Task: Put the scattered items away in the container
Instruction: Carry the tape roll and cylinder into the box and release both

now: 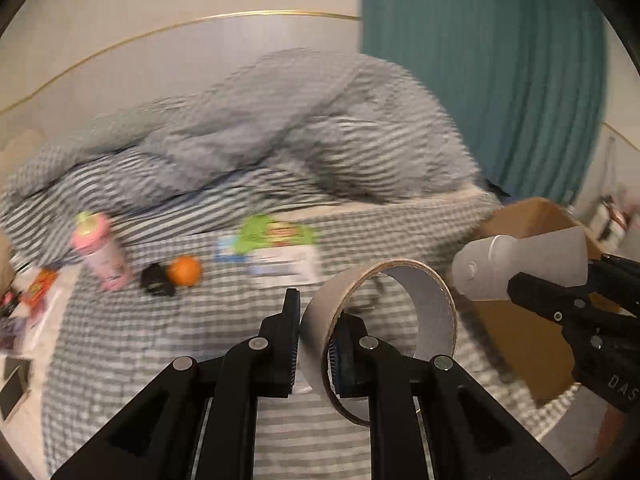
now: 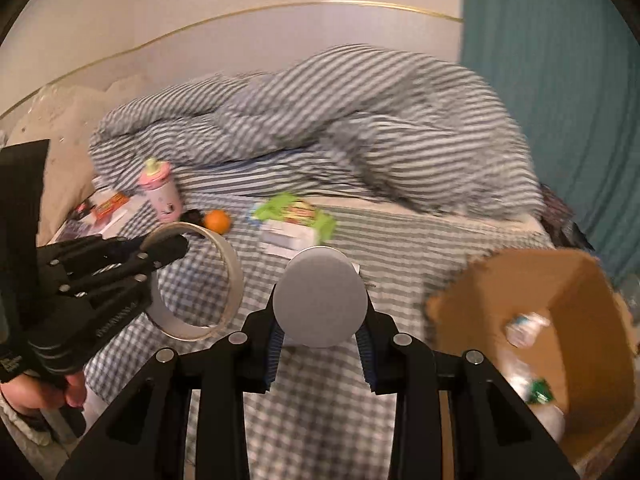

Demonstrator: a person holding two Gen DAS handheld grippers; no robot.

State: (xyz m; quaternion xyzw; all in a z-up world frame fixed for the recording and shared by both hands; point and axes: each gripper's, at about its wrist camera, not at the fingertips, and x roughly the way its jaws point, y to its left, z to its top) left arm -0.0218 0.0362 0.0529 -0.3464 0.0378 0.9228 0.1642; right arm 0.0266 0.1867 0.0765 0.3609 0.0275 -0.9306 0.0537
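My left gripper point(image 1: 316, 344) pinches the wall of a tape roll point(image 1: 380, 336) above the checked bedspread point(image 1: 160, 340); my right gripper point(image 2: 320, 344) clamps a grey bottle point(image 2: 320, 296) beside the cardboard box point(image 2: 568, 292). An orange point(image 2: 217, 221) and pink bottle point(image 2: 160, 192) lie further up the bed.

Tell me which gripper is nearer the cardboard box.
Right. The right gripper, shut on the white bottle, sits just beside the cardboard box. The left gripper, holding the tape roll, is farther out over the bed.
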